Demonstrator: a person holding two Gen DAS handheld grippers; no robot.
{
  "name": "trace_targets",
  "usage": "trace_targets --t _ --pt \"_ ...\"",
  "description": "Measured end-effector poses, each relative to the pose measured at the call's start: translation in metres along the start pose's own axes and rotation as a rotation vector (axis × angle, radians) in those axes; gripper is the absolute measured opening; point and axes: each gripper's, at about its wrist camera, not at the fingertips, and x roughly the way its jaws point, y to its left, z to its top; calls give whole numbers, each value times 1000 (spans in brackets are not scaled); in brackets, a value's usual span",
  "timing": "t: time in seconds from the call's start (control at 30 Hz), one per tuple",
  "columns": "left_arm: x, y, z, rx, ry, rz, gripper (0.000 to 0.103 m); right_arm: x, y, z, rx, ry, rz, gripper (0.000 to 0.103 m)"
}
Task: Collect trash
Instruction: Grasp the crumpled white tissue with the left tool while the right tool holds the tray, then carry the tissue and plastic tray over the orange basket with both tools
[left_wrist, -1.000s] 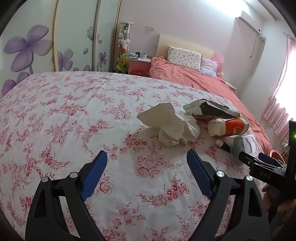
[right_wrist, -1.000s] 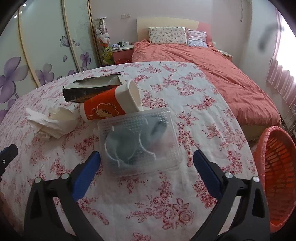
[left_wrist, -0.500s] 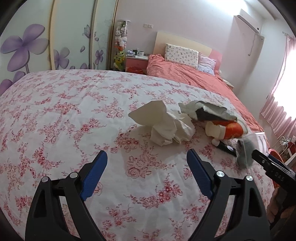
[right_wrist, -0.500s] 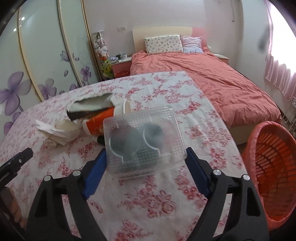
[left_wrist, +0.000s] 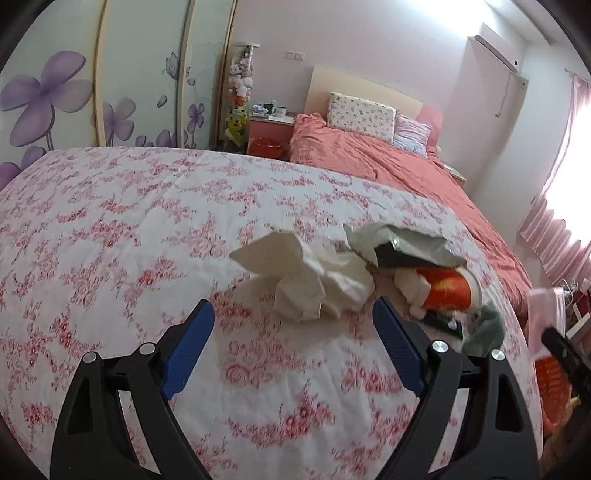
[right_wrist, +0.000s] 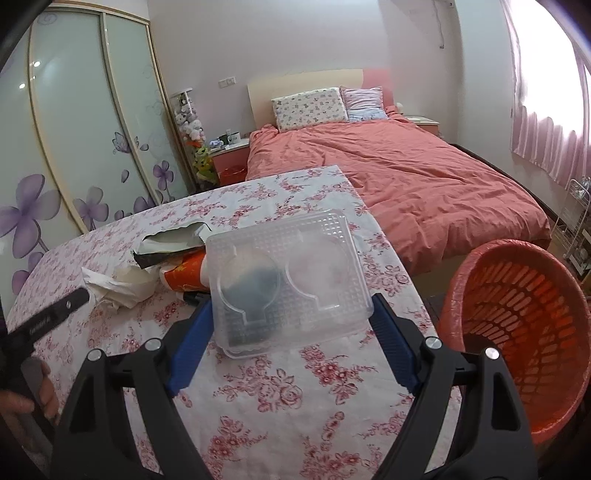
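Note:
My right gripper is shut on a clear plastic container, its blue pads pressing both sides, and holds it above the floral tablecloth. On the cloth behind it lie a crumpled white tissue, an orange paper cup on its side and a torn foil bag. My left gripper stands open and empty just short of the tissue, with the cup and the bag to its right. The held container shows blurred at the right.
An orange mesh basket lined with a thin bag stands past the table's right edge. A bed with a coral cover lies behind the table. Wardrobe doors with purple flowers stand to the left. A hand grips the left tool.
My right gripper closed on the clear container and lifted it off the cloth, swinging right so more of the basket shows. The left gripper drifted a little and stayed open.

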Motion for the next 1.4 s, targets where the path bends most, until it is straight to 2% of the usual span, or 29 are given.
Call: trace_targets --t 0.2,0.27,0.37,0.53,0.93,1.17,1.4 --pt "21 -9 11 -9 28 19 85 0 -3 -7 -8 8 -16 81" --pt "29 -12 13 -2 44 30 79 1 -4 -8 -4 14 -20 81" --pt "42 -16 13 8 95 28 57 0 -6 -10 -3 17 -25 81" --pt "37 -16 11 11 84 4 46 -4 -8 -12 -3 15 -30 81" --pt "4 -18 10 35 40 -21 40 -28 -18 -14 11 -24 -33 81" --pt "-26 -41 6 80 1 -84 40 -52 -30 -14 24 -68 -54 81" --pt "-52 -73 3 128 -29 -177 40 -75 -48 -16 55 -108 -88 81"
